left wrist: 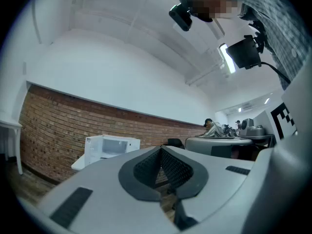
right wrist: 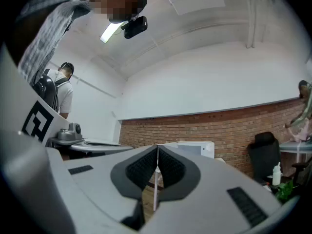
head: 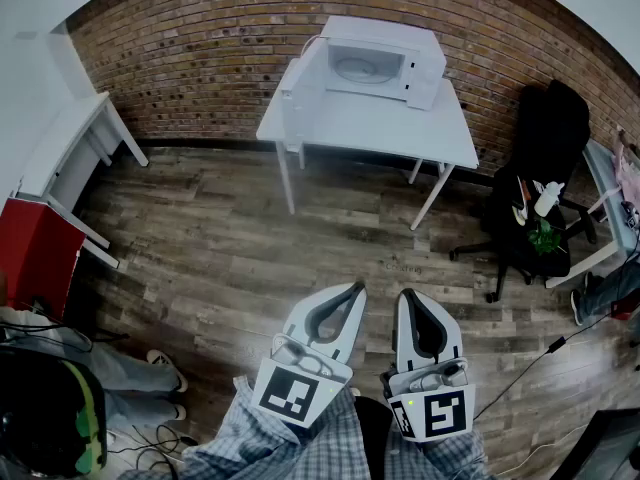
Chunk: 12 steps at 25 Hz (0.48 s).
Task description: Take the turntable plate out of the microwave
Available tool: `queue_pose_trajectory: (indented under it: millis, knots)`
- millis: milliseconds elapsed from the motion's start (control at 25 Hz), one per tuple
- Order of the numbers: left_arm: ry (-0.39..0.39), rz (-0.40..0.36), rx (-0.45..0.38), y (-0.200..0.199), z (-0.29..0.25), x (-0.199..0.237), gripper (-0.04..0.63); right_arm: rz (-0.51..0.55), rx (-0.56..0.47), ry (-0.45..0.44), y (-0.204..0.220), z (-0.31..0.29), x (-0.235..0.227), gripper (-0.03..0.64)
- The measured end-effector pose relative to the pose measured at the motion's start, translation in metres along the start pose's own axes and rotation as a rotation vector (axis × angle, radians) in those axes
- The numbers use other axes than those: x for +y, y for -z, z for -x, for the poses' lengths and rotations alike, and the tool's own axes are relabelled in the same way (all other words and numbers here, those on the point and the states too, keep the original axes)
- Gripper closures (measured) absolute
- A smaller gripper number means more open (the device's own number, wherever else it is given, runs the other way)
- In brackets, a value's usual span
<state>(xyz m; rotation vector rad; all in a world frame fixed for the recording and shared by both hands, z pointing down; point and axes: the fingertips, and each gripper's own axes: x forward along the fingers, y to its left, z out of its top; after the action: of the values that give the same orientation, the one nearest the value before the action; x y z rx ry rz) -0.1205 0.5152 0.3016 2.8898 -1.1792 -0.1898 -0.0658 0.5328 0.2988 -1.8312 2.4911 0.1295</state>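
Two grippers are sitting low at the near edge of the head view, side by side just above the person's checked sleeves, both pointing toward the far wall. The left gripper (head: 355, 288) is showing its jaws clenched together in the left gripper view, pad against pad with nothing between them, and the right gripper (head: 408, 294) is likewise pressing its jaws tight on nothing in the right gripper view. Both are standing well apart from the microwave (head: 385, 58), which is resting at the far end of a white table (head: 370, 128) against the brick wall (head: 200, 58). The microwave door (head: 300, 76) is hanging open to the left, and the turntable plate (head: 353, 69) is lying flat inside the cavity as a pale round disc. A stretch of wooden floor (head: 250, 248) is separating the grippers from the table. To the right of the table a black office chair (head: 540, 158) is carrying a white bottle (head: 547, 198), and at the left edge a red cabinet (head: 35, 253) is standing beside a white desk (head: 70, 143).
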Motion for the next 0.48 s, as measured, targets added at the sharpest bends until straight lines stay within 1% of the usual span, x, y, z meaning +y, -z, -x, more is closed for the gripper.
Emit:
queue_pose_trajectory:
  millis: [240, 480]
  knots:
    - [-0.007, -0.004, -0.002, 0.001, 0.001, -0.014, 0.584, -0.003, -0.007, -0.008, 0.000, 0.012, -0.006, 0.597]
    - [-0.011, 0.009, 0.008, 0.004, -0.008, 0.000, 0.584, -0.005, 0.004, -0.006, 0.002, -0.004, -0.008, 0.597]
